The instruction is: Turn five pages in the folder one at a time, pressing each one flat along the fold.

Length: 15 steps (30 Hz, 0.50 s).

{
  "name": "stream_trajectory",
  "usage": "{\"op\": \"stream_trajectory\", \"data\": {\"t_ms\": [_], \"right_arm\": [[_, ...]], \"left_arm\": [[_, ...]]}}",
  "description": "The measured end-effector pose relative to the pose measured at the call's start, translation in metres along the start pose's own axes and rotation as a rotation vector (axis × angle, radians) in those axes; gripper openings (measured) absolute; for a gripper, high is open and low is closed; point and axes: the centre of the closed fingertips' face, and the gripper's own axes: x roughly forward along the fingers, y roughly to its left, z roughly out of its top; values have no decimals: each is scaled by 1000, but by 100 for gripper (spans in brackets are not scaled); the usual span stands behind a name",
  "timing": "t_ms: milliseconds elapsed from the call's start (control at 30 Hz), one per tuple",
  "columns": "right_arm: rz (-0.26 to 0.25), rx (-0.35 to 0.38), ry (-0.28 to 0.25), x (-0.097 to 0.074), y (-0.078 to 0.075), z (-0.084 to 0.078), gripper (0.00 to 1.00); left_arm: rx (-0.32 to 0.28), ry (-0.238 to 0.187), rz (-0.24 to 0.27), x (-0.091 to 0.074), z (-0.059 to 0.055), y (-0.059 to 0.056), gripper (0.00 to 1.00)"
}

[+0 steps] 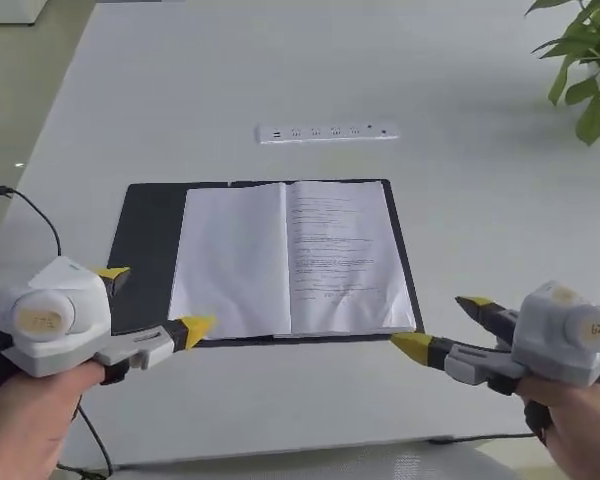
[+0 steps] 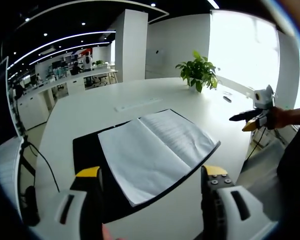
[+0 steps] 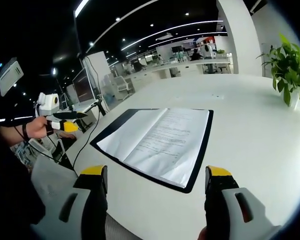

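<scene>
The folder (image 1: 145, 250) has a black cover that looks matt and smooth; whether it is plastic or imitation leather cannot be told. Its pages (image 1: 235, 260) are white paper, smooth and without gloss, the right one printed with fine grey text. The table (image 1: 480, 180) has a white, smooth top with a soft satin shine. The power strip (image 1: 326, 131) is white plastic, a little glossy. The left gripper (image 1: 155, 298) and the right gripper (image 1: 443, 322) have shells of smooth pale plastic, rather matt, with dark jaws and yellow tips. The cable (image 1: 42, 215) has a dull black coat. The plant (image 1: 590, 70) has green leaves, slightly shiny.
</scene>
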Motion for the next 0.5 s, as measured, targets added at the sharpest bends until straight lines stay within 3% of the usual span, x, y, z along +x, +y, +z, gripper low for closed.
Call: {"op": "stream_trajectory", "data": {"t_ms": [100, 367, 500], "right_arm": [[1, 16, -9, -1, 0, 1, 79], [-3, 7, 27, -5, -3, -11, 82], [-11, 19, 14, -10, -5, -11, 82]], "left_arm": [[8, 0, -17, 6, 4, -7, 80], [61, 26, -68, 21, 6, -24, 81], [71, 32, -93, 30, 7, -33, 81]]}}
